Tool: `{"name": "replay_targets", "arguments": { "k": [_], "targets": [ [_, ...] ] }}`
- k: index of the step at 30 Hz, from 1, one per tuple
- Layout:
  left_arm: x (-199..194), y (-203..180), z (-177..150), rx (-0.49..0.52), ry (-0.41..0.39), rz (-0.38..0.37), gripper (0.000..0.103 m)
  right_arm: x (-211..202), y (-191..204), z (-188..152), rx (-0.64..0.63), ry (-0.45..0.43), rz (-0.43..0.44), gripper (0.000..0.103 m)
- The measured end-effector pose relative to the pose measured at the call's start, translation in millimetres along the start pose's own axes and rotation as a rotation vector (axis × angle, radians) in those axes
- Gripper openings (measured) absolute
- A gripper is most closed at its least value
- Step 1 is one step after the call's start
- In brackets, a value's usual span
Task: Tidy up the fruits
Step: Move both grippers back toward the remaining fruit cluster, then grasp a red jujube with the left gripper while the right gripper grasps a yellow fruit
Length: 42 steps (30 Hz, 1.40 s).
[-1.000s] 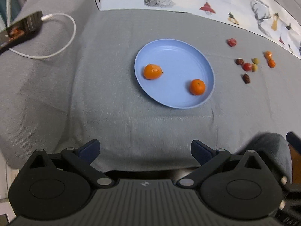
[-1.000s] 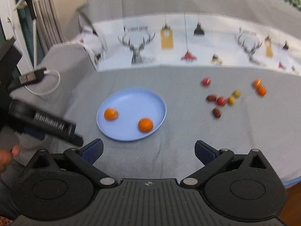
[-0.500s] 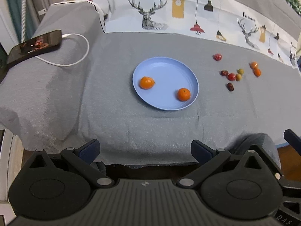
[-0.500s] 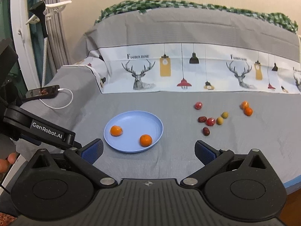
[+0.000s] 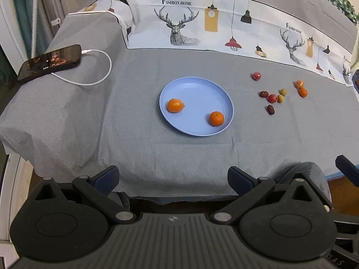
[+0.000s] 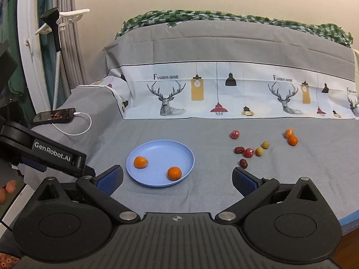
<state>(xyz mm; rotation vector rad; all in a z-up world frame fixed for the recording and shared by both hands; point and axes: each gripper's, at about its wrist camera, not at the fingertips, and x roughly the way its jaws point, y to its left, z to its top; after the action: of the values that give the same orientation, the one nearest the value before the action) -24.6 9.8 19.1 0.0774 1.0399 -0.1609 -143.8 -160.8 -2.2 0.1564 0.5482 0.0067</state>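
table [image 5: 157, 157] [image 6: 202, 125]: covered with a grey cloth; it carries the plate, the loose fruit and the phone.
printed cloth [image 5: 224, 29] [image 6: 224, 96]: white band with deer heads, hanging lamps and "fashion home" lettering, running along the far side of the table.
left gripper [image 5: 172, 178]: held back at the near edge of the table, jaws wide apart with nothing between them; its black body with white lettering [image 6: 44, 154] shows at the left of the right wrist view.
right gripper [image 6: 177, 179]: held low over the near edge of the table, jaws spread wide and empty.
plate [image 5: 202, 89] [image 6: 166, 150]: light blue, round, near the middle of the table, left of the loose fruit.
phone [image 5: 49, 61] [image 6: 55, 115]: dark, screen lit, on the far left of the table, with a white cable [image 5: 98, 76] [image 6: 83, 127] looping out of it.
left orange [image 5: 175, 105] [image 6: 140, 162]: on the plate, left side.
right orange [image 5: 216, 118] [image 6: 174, 173]: on the plate, near its front right rim, well apart from the other.
small oranges [image 5: 301, 89] [image 6: 291, 137]: two, touching, on the cloth far to the right.
red fruit [image 5: 256, 76] [image 6: 235, 134]: alone, behind the cluster.
cluster [image 5: 272, 98] [image 6: 249, 152]: dark red, bright red and yellow-green small fruits close together on the cloth, right of the plate.
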Motion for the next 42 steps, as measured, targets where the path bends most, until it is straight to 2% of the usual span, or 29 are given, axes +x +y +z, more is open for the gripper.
{"name": "replay_targets", "arguments": {
  "k": [8,14,21,26,29,32,38,42],
  "targets": [
    [14.2,-1.8,8.2,-0.008,0.039,0.021,0.103,16.1,-16.3,-3.7,0.081,0.043,-0.001,0.102],
    [38.6,-18.6,31.0,0.013,0.063,0.031,0.103,38.1,-50.0,-5.8,0.198,0.064,-0.085,0.102],
    [78.5,-70.7,76.4,0.088,0.079,-0.031,0.103,68.3,-104.9,-3.1,0.262,0.08,-0.227,0.102],
    [112.6,-122.1,107.7,0.17,0.08,-0.065,0.103,89.4,-143.6,6.9,0.287,0.08,-0.299,0.102],
    [134.0,-144.0,118.6,0.186,0.098,-0.081,0.103,103.3,-164.3,11.8,0.294,0.079,-0.34,0.102],
    [156.1,-162.2,127.4,0.201,0.125,-0.094,0.103,118.2,-181.2,13.2,0.296,0.084,-0.368,0.102],
    [202.1,-193.5,142.0,0.273,0.141,-0.072,0.103,161.4,-214.0,11.1,0.323,0.121,-0.401,0.102],
    [237.6,-209.6,150.9,0.315,0.167,-0.077,0.103,194.8,-229.4,8.7,0.34,0.164,-0.398,0.102]
  ]
}}
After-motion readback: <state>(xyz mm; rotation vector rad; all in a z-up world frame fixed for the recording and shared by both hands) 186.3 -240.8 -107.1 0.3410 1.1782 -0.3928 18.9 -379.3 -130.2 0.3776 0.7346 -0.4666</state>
